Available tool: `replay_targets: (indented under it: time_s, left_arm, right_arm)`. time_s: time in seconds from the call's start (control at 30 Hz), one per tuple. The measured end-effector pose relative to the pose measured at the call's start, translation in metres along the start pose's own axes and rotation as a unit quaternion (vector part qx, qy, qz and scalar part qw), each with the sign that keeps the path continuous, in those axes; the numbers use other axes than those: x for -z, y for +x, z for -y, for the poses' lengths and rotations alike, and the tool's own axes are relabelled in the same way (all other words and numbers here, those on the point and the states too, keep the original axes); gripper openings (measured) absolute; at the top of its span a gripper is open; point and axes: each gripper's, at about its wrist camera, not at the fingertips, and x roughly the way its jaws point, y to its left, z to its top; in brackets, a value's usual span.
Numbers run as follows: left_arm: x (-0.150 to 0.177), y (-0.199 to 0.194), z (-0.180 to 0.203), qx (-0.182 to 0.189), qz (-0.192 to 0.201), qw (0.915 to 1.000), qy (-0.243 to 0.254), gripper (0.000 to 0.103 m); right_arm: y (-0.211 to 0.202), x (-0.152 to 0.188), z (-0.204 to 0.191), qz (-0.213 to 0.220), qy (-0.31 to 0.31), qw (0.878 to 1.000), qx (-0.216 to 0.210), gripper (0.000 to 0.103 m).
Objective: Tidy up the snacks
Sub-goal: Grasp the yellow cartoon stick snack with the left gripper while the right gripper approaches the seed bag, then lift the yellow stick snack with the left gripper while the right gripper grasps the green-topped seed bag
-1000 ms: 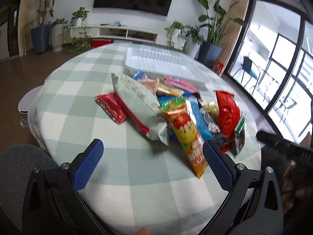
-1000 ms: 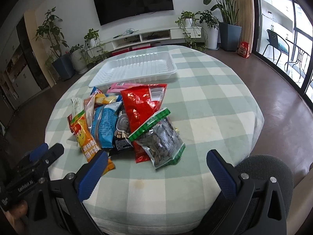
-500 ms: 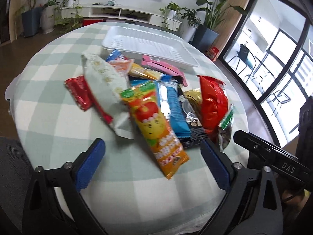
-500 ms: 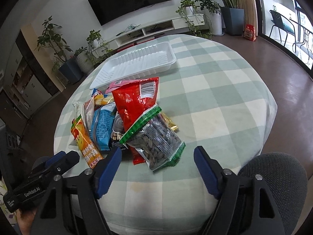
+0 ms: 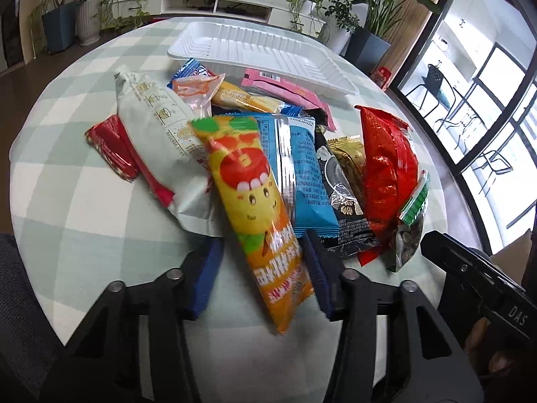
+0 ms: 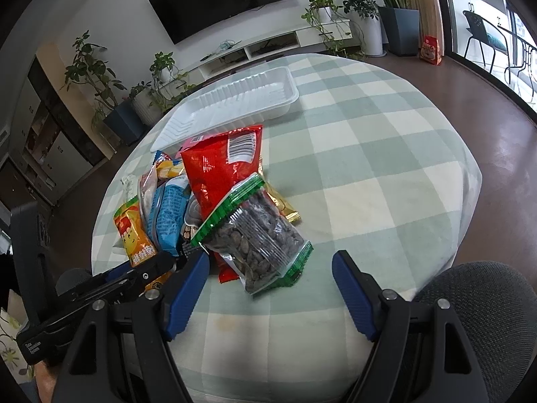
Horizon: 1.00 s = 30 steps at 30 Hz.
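A pile of snack packets lies on the round checked table (image 5: pixel 84 208). My left gripper (image 5: pixel 261 275) straddles the near end of a long orange and yellow packet (image 5: pixel 255 201); its blue pads stand on either side of it, still apart from it. Beside it lie a pale green bag (image 5: pixel 161 127), a blue packet (image 5: pixel 302 168) and a red bag (image 5: pixel 386 168). My right gripper (image 6: pixel 268 295) is open around the near end of a clear bag of dark seeds (image 6: pixel 261 238). A white tray (image 5: pixel 261 53) stands behind the pile and also shows in the right wrist view (image 6: pixel 235 100).
A grey padded seat (image 6: pixel 486 319) is at the table's near right edge. The other gripper's black body (image 5: pixel 476 285) shows at the right of the left wrist view. Potted plants (image 6: pixel 110 100) and a TV unit stand behind the table.
Both grippers moved forward and down to the pile. The left jaws narrowed a lot around the orange packet. The right jaws narrowed somewhat around the seed bag.
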Motion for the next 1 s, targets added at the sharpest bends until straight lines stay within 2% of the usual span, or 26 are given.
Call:
replay_targets:
  time_s: [0.13, 0.33, 0.43, 0.6, 0.7, 0.9, 1.0]
  left_arm:
    - [-0.001, -0.002, -0.008, 0.02, 0.0, 0.9998, -0.005, 0.027]
    - [-0.007, -0.003, -0.019, 0.037, -0.011, 0.9989, -0.025, 0.028]
    - [-0.008, -0.009, -0.018, 0.044, 0.003, 0.9989, -0.016, 0.028]
    - [-0.006, -0.012, -0.018, 0.072, 0.003, 0.9974, -0.007, 0.027]
    - [-0.004, -0.011, -0.021, 0.087, 0.0, 0.9962, -0.008, 0.015]
    - [0.001, -0.014, -0.021, 0.103, -0.006, 0.9946, 0.013, 0.012]
    - [0.005, -0.014, -0.024, 0.118, -0.013, 0.9929, 0.005, 0.012]
  right_arm:
    - [0.0, 0.001, 0.0, -0.001, 0.0, 1.0, -0.002, 0.079]
    - [0.0, 0.001, -0.004, -0.001, -0.006, 1.0, 0.001, 0.079]
    - [0.0, 0.002, -0.005, -0.002, -0.008, 1.0, 0.004, 0.079]
    - [0.0, 0.003, -0.008, -0.005, -0.011, 1.0, 0.008, 0.079]
    - [0.0, 0.003, -0.01, -0.005, -0.016, 1.0, 0.01, 0.079]
    - [-0.001, 0.004, -0.015, -0.001, -0.024, 1.0, 0.019, 0.079]
    - [-0.002, 0.003, -0.016, -0.002, -0.025, 0.999, 0.024, 0.079]
